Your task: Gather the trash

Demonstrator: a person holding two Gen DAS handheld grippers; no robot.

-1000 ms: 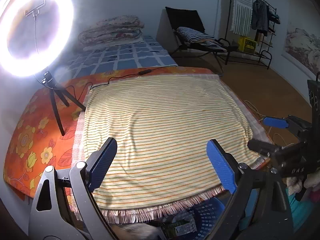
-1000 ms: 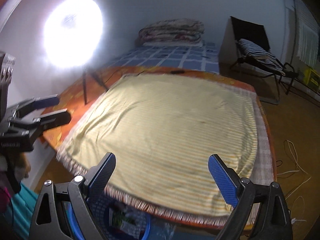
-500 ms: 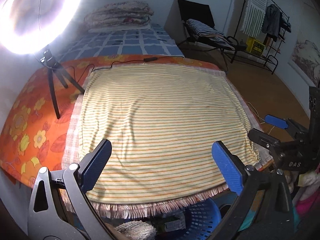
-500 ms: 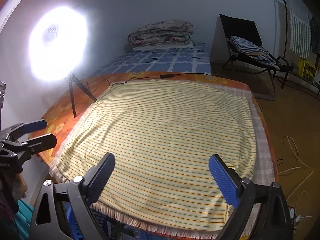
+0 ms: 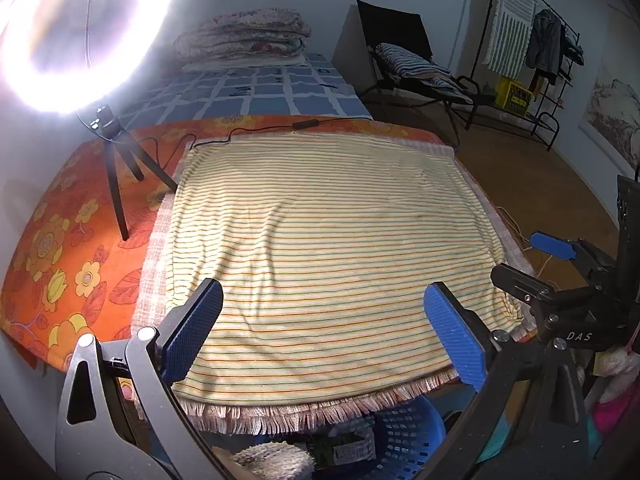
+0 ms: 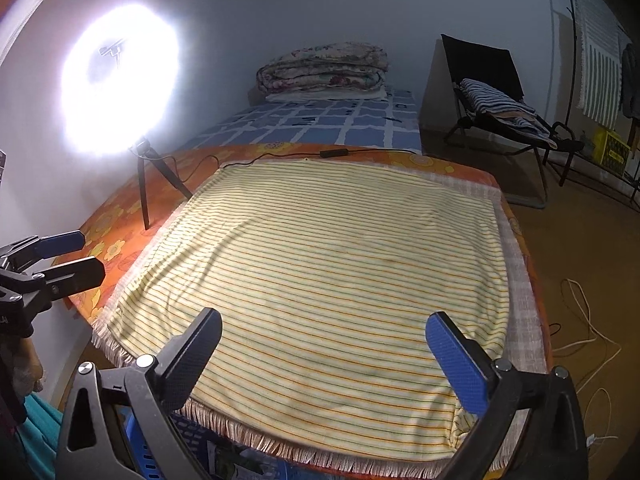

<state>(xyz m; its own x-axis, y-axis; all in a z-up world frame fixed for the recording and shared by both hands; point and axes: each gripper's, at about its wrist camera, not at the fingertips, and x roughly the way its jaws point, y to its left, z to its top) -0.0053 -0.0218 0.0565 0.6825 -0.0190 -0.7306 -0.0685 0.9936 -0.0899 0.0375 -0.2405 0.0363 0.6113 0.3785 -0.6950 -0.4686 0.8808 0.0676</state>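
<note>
Both the left gripper [image 5: 324,334] and the right gripper [image 6: 326,354] hang with jaws wide apart and empty above the striped cloth [image 5: 328,240]. A blue basket [image 5: 400,436] holding trash [image 5: 344,446] sits at the lower edge of the frame, under the cloth's fringe.

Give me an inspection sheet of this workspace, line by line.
Surface: striped cloth spread over an orange flowered cover.
Job's things: blue basket below the near edge, a wrapper inside; no trash seen on the cloth.
Clutter: nothing seen.
Grippers: left gripper and right gripper both open, empty.
Cables: black cord along the far edge; white cord on the floor.
Surroundings: ring light, folded quilts, chair.
</note>
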